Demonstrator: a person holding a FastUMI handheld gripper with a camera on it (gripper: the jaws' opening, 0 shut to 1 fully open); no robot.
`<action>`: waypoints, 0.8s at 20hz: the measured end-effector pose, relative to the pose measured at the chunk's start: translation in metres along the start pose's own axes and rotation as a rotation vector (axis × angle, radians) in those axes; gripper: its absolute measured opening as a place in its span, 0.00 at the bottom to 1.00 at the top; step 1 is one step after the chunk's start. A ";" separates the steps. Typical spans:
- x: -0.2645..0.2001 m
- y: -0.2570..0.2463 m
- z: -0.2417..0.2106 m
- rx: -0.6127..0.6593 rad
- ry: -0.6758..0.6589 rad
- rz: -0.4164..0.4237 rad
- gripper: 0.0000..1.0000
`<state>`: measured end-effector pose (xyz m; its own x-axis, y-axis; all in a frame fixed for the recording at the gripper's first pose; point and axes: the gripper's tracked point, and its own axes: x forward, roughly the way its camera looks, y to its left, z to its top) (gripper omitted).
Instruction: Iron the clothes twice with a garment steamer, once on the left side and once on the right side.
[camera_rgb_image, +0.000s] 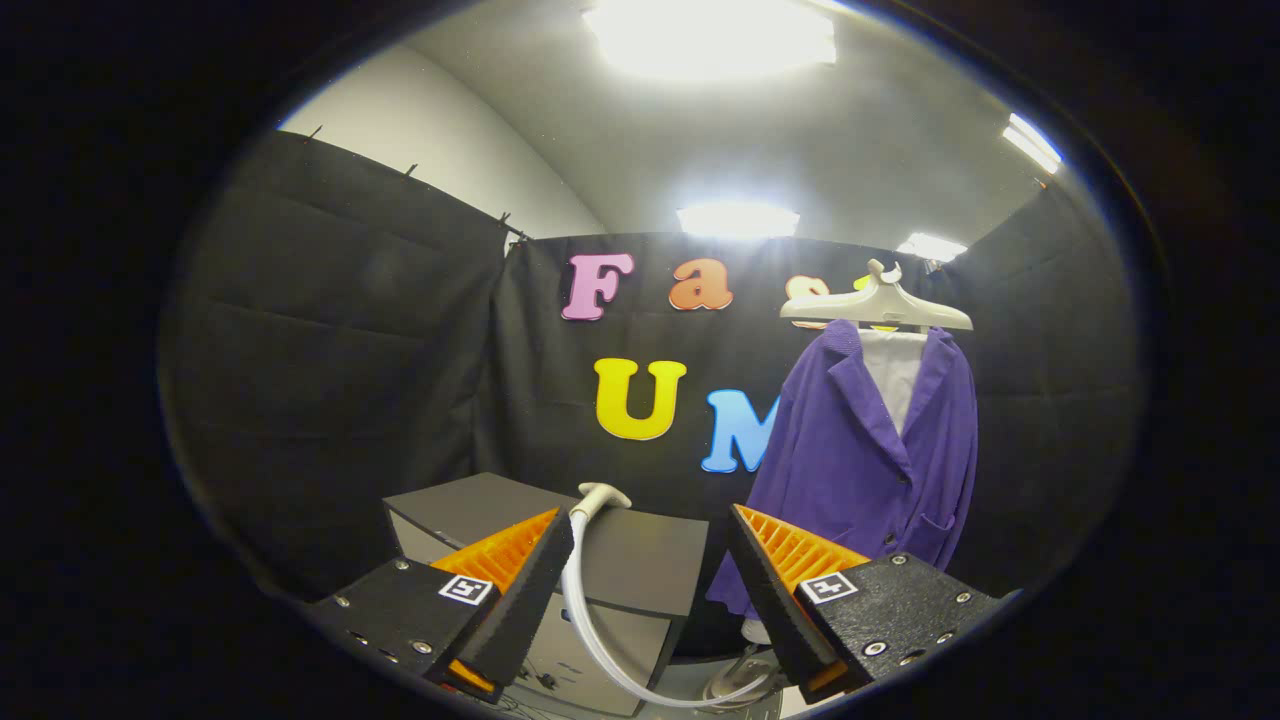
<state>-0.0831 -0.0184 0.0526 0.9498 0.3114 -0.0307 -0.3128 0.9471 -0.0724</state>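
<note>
The gripper (650, 590) holds its jaws released, grasping nothing. The steamer head (598, 497) lies on a dark box (640, 560) just ahead. A purple jacket (860, 460) hangs beyond.

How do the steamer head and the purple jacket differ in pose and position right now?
The steamer head lies on the grey cabinet, just ahead of the open hand-held gripper; the purple jacket hangs upright from a hanger, farther back. The head is pale and small, the jacket purple and large. The fingers touch neither.
</note>
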 end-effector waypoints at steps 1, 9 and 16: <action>0.002 0.002 0.000 -0.014 -0.001 0.010 0.95; 0.081 0.032 0.003 0.009 0.095 0.055 0.95; 0.196 0.065 -0.003 0.227 0.225 0.061 0.95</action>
<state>0.0826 0.1041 0.0389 0.8964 0.3665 -0.2493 -0.3352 0.9285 0.1597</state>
